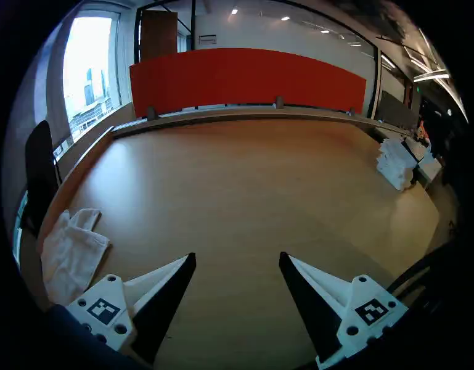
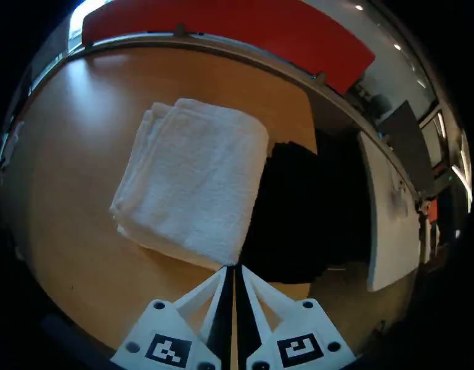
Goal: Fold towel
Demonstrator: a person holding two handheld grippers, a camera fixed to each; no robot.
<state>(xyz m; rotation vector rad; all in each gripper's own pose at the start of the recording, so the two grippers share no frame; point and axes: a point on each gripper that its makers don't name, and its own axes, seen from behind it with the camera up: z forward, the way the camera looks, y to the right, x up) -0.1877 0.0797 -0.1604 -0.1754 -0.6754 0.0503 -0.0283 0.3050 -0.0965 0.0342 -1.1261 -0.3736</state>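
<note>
Left claw (image 1: 237, 259) spread wide; right claw (image 2: 234, 271) closed.

Ahead of the left tool (image 1: 237, 271), fingers wide apart, the worktop (image 1: 237, 185) lies bare up to the red partition (image 1: 249, 77) closing its far edge. A crumpled towel (image 1: 70, 253) sits at the left edge, a stack of folded towels (image 1: 397, 163) far right. Just before the right tool (image 2: 235, 268), fingers closed together, a folded towel (image 2: 193, 185) blocks the way; bare wood lies to its left.

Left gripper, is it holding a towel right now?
No, the left gripper is wide open over the bare table, and the crumpled towel lies off to its side.
</note>
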